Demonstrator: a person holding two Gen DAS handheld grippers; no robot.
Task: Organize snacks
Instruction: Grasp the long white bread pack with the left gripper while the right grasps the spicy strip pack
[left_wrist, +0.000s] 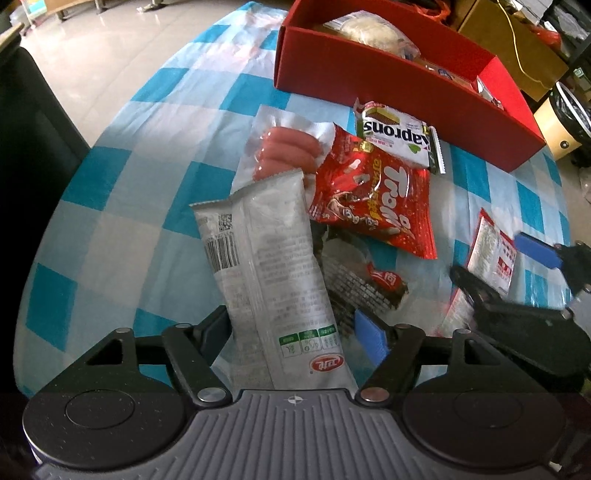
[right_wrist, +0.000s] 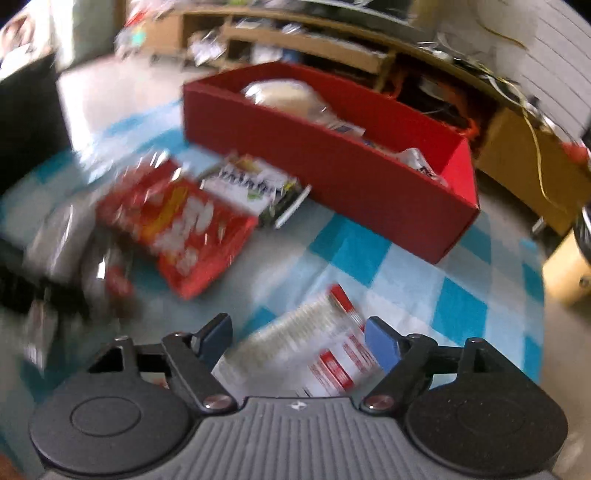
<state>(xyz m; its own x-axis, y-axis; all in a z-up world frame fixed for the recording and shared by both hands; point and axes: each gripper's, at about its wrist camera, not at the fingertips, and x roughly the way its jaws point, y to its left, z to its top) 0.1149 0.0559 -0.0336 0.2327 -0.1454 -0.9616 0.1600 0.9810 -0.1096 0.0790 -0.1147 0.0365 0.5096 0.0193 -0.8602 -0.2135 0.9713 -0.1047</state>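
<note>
My left gripper (left_wrist: 295, 332) has its jaws wide apart around a long grey-white snack packet (left_wrist: 273, 266) that stands tilted between the fingers; I cannot tell if the pads touch it. Beyond it lie a clear pack of pink sausages (left_wrist: 284, 147), a red Troll bag (left_wrist: 373, 199), a white wafer pack (left_wrist: 399, 136) and a dark wafer pack (left_wrist: 362, 284). My right gripper (right_wrist: 299, 339) is open around a white-and-red packet (right_wrist: 325, 354) lying on the cloth; it also shows in the left wrist view (left_wrist: 491, 254). The red box (left_wrist: 391, 81) holds several snacks.
The table wears a blue-and-white checked cloth (left_wrist: 122, 206). The red box (right_wrist: 332, 166) stands at the far side, with cardboard boxes (right_wrist: 524, 166) and shelves behind it. A dark chair (left_wrist: 33, 147) is on the left. The right wrist view is motion-blurred.
</note>
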